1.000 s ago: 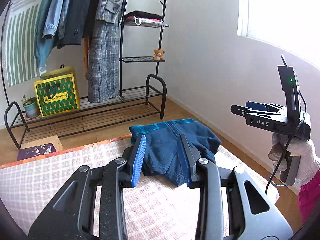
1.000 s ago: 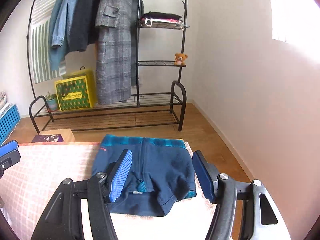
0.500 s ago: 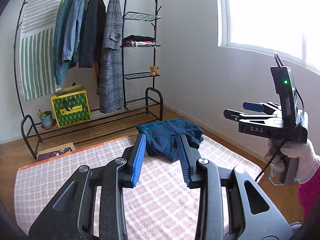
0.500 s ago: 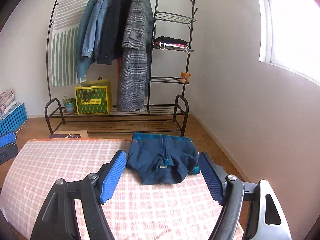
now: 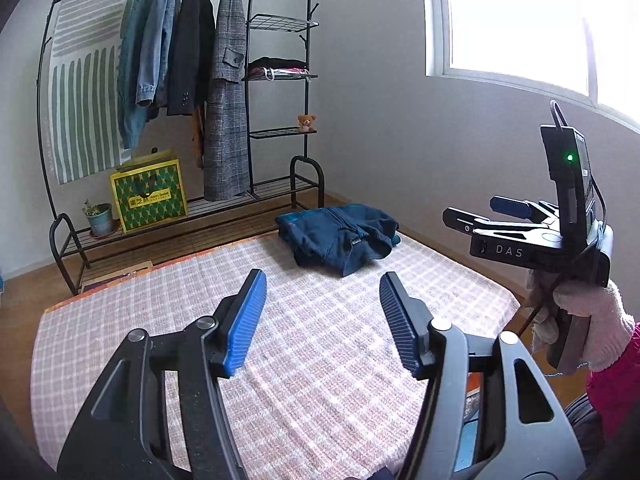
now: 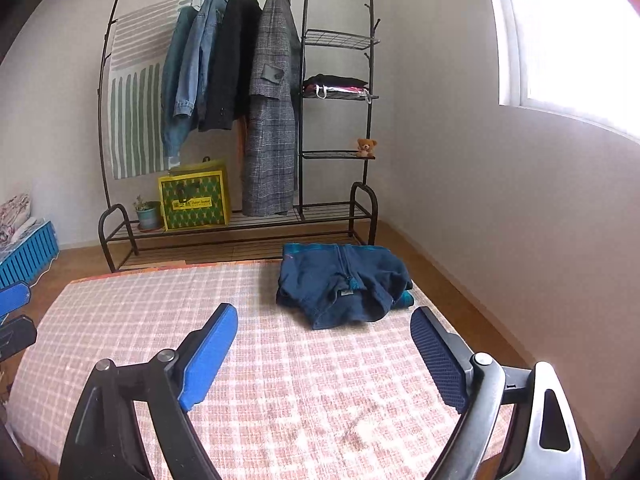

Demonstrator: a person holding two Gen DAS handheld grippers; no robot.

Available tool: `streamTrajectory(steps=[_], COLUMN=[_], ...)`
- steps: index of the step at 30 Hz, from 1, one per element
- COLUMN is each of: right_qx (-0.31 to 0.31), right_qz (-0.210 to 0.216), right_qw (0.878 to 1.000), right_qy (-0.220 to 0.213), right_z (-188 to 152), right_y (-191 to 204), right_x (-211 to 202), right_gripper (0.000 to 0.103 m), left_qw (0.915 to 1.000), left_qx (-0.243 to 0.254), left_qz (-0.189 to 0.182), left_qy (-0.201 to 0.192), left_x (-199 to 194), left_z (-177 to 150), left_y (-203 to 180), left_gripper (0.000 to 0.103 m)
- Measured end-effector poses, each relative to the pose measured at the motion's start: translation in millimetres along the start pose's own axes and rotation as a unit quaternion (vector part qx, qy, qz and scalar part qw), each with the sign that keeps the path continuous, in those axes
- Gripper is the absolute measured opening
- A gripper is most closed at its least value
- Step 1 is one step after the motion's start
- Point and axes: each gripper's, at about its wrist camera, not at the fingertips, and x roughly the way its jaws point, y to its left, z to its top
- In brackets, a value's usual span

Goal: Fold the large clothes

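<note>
folded navy garment (image 6: 344,282) on checked mat (image 6: 256,360), left claw (image 5: 322,322) and right claw (image 6: 324,354) opening wide, empty

Folded navy jacket at the far right corner of the checked cloth.

The jacket (image 6: 344,284) (image 5: 340,236) lies folded into a compact, slightly rumpled bundle, zip running down its middle, a teal band along its far edge. It rests flat on the pink checked cloth (image 6: 280,380), close to the far and right edges.

The right claw (image 6: 324,354), just opened wider and empty, hangs over the checked cloth (image 6: 280,400), short of the folded navy garment (image 6: 344,284).
</note>
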Motion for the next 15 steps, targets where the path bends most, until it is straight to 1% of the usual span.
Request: streamTrajectory(steps=[1, 3, 5, 7, 9, 11, 13, 15], right_qx=[0.001, 0.005, 0.008, 0.009, 0.010, 0.007, 0.000, -0.009], right_qz=[-0.004, -0.010, -0.010, -0.015, -0.023, -0.023, -0.023, -0.031], right_qw=[1.000, 1.000, 1.000, 1.000, 1.000, 1.000, 1.000, 0.999], right_qy=[-0.002, -0.002, -0.001, -0.004, -0.004, 0.004, 0.009, 0.008], right_z=[-3.9, -11.7, -18.0, -24.6, -30.4, -35.2, -39.1, -42.4], right_y=[1.0, 1.9, 1.7, 1.4, 2.0, 2.9, 5.3, 8.1], right_x=[1.7, 5.6, 9.5, 13.1, 18.6, 25.8, 31.4, 34.8], right_gripper=[0.093, 0.095, 0.100, 0.103, 0.103, 0.103, 0.103, 0.103], left_qw=[1.0000, 1.0000, 0.9998, 0.9996, 0.9996, 0.9997, 0.9997, 0.9994], left_qx=[0.000, -0.006, -0.017, -0.025, -0.025, -0.016, -0.008, -0.007], left_qz=[0.001, 0.003, -0.001, -0.001, 0.004, 0.012, 0.015, 0.020], left_qy=[-0.001, 0.001, 0.005, 0.008, 0.009, 0.011, 0.019, 0.027], left_x=[0.4, 1.8, 4.7, 8.6, 11.7, 16.2, 20.8, 24.4], left_z=[-3.5, -10.8, -16.9, -22.8, -28.7, -34.2, -39.2, -43.4], left_y=[0.4, 1.8, 5.4, 8.6, 9.7, 9.0, 8.6, 8.8], left_gripper=[0.071, 0.075, 0.084, 0.087, 0.091, 0.096, 0.097, 0.101])
